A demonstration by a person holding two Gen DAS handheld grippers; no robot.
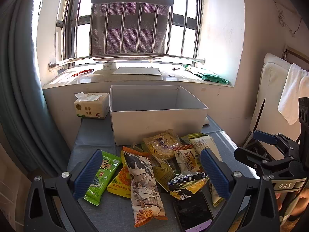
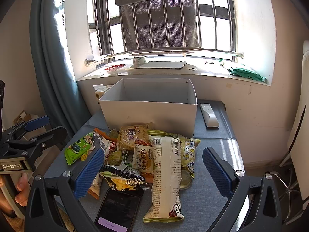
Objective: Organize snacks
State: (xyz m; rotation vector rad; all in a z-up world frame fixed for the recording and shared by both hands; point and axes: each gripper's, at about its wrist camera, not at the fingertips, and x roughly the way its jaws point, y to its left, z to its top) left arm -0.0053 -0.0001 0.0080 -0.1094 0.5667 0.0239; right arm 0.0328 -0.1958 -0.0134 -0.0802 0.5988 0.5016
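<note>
A pile of snack packets [image 1: 164,160] lies on the blue-grey table in front of an open white box [image 1: 154,116], which looks empty. A green seaweed packet [image 1: 100,176], a long peanut packet [image 1: 144,189] and a yellow noodle packet [image 1: 162,145] show in the left wrist view. My left gripper [image 1: 152,174] is open and empty above the pile's near side. My right gripper [image 2: 154,172] is open and empty over a long white packet [image 2: 166,176]. The box [image 2: 148,114] stands behind the pile [image 2: 139,148].
A phone [image 2: 117,210] lies at the table's near edge. A white remote [image 2: 209,115] lies right of the box. A tissue pack [image 1: 90,105] stands left of the box. The window sill [image 1: 135,77] is behind. A curtain [image 1: 21,96] hangs on the left.
</note>
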